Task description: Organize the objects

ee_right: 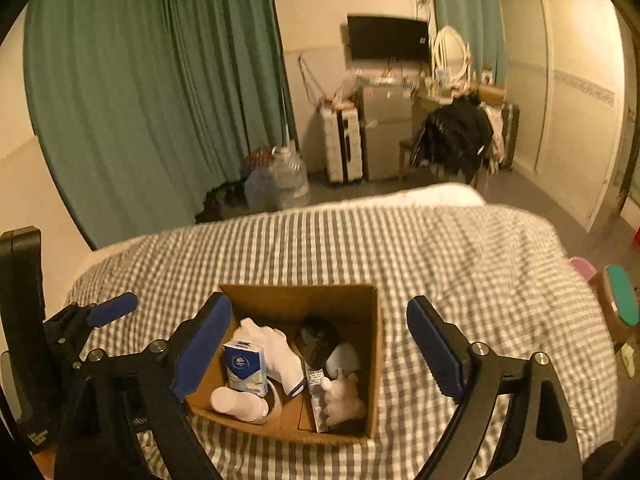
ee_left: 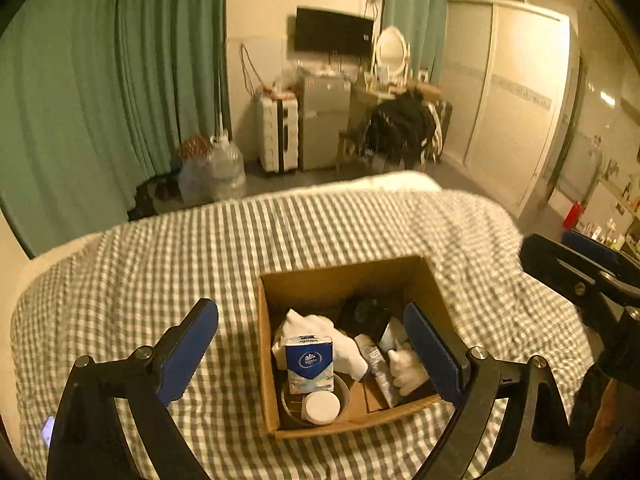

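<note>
An open cardboard box [ee_left: 344, 280] [ee_right: 296, 300] sits on a bed with a grey checked cover [ee_left: 160, 264]. Inside lie a blue tissue pack [ee_left: 309, 364] [ee_right: 246, 366], a white glove [ee_left: 320, 332], a round white lid [ee_left: 321, 408], a tube [ee_left: 378, 364], a black object [ee_left: 364, 312] and a small white plush toy [ee_left: 408, 368] [ee_right: 344, 396]. My left gripper [ee_left: 310, 306] hovers open above the box's near left part, with nothing between its fingers. My right gripper [ee_right: 319, 300] is open too, above the box's near right part, and empty.
Green curtains [ee_left: 100, 100] hang at the left. Beyond the bed's far edge stand water bottles [ee_left: 224, 172], a suitcase [ee_left: 280, 132], a small fridge [ee_left: 324, 120] and a chair draped in black clothes [ee_left: 400, 128]. A teal-topped item [ee_right: 620, 300] sits by the bed's right side.
</note>
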A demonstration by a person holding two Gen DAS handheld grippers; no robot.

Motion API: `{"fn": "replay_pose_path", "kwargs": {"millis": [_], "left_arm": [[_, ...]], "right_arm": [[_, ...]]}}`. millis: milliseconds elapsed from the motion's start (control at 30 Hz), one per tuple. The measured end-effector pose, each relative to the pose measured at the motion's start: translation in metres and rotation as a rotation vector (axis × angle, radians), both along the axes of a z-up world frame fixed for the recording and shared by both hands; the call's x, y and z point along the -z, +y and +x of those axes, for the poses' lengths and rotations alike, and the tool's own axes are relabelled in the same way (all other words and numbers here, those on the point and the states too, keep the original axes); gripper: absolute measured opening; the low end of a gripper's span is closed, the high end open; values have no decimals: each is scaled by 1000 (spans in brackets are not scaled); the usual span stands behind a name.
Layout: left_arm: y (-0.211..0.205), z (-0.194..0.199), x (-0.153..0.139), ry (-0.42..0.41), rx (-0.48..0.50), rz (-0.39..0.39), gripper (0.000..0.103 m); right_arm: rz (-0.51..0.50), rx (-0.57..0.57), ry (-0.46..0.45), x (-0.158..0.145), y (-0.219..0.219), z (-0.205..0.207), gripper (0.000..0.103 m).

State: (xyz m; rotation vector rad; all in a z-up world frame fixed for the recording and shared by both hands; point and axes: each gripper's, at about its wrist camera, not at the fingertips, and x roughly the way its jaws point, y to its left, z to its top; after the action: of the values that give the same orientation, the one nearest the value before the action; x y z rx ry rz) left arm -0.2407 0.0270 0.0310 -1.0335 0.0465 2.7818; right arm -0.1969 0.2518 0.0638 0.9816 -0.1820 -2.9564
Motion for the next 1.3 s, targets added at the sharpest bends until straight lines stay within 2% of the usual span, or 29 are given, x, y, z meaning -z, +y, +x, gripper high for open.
{"fn": "replay_pose_path", "kwargs": {"millis": [133,300,433,600,733,833,1000,1133,1200,1300], "left_arm": [[-5,36,-37,95,-11,3,101],[-5,85,-71,209,-10,19,103],[-7,116,-79,276,-18,0,103],[-12,157,-79,387,-43,4,103],[-10,182,-71,470,-53,-3,103],[-6,193,-57,491,-56,-17,103],[-6,193,-14,430,-82,1,103],[-6,187,26,362,-111,10,103],[-7,191,42,370,-145,-5,103],[-9,203,62,425,-220,-22,103]], "right_arm": [[18,21,62,-36,1,41,92],[57,50,142,-67,0,95,95],[74,69,214,-84,-1,137,99],[112,81,278,-83,-3,173,100],[128,85,321,-73,-2,194,101],[132,86,351,-59,-1,205,101],[152,111,370,-21,1,211,101],[135,133,339,25,5,207,101],[157,146,323,48,2,204,101],[189,153,298,78,-2,203,101]]}}
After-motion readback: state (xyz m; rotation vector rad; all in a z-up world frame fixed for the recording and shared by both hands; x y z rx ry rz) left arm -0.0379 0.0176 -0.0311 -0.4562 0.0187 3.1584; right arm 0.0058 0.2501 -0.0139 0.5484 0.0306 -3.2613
